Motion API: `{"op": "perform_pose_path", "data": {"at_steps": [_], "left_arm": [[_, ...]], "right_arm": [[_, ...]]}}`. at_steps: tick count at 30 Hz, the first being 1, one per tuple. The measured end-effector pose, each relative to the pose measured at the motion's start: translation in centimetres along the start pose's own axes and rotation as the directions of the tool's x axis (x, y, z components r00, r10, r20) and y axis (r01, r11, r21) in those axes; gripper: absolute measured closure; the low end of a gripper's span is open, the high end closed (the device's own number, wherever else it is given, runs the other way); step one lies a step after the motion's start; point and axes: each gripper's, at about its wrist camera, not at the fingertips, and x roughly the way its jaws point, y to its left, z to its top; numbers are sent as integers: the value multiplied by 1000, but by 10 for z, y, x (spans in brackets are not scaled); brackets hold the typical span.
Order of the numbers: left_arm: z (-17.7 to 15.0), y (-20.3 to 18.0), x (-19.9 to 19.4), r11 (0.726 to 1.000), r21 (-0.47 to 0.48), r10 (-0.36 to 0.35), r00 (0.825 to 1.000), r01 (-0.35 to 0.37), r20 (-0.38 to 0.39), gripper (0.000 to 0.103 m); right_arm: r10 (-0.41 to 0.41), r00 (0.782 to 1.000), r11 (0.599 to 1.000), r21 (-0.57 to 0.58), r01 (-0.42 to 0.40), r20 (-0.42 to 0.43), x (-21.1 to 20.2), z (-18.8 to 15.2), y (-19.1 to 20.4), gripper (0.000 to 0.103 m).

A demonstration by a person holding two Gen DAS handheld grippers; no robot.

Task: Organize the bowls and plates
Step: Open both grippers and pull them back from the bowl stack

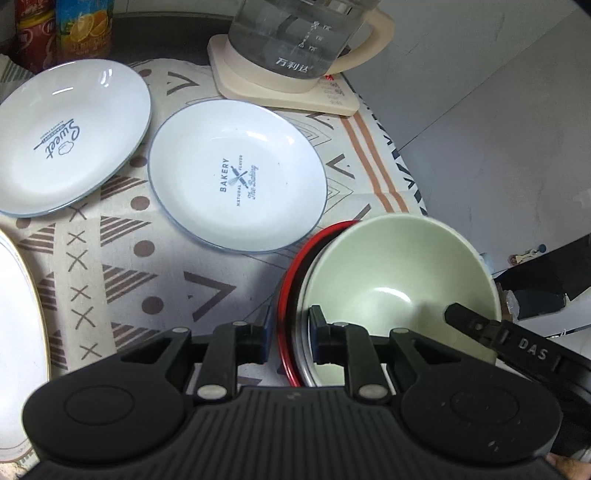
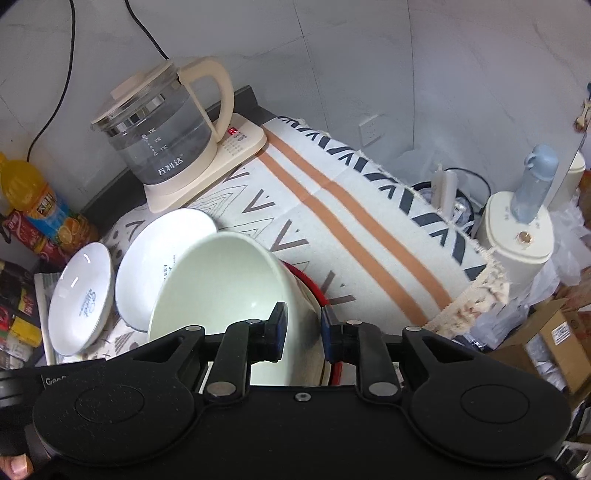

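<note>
A pale green bowl (image 1: 399, 280) sits nested inside a red-rimmed bowl (image 1: 288, 295), over the table's right edge. My left gripper (image 1: 290, 328) is shut on the red-rimmed bowl's near rim, one pad on each side. My right gripper (image 2: 303, 328) straddles the green bowl's (image 2: 214, 284) wall, left pad inside and right pad standing just off the outside, so it is open. One right finger (image 1: 476, 325) reaches into the green bowl. Two white plates lie on the cloth: a "Bakery" plate (image 1: 236, 177) and a "Sweet" plate (image 1: 70, 136).
A glass kettle (image 1: 295, 44) on a cream base stands at the back of the patterned cloth (image 1: 155, 273). Bottles (image 1: 85, 26) stand at the back left. A third white plate's edge (image 1: 14, 314) shows at the far left. Boxes and a cream appliance (image 2: 517, 236) lie beyond the table's right edge.
</note>
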Motion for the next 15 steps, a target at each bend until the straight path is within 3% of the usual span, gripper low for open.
{"op": "perform_pose_path", "data": {"at_steps": [5,8,15], "left_arm": [[3,0,3,1000,-3,7,1000,-7,0,85],[4,-1,1,1000,-3,7,1000,-7,1,85],[5,0,-14,1000,1,-6,1000,6,26,81]], "right_arm": [[2,1000,1000,-17,-1,18,-9,2,-2,82],[-8,1000,1000,-25,8,18,-9,2,-2,95],[-39,999,999,-11,39,-28,2,-4,-2,95]]}}
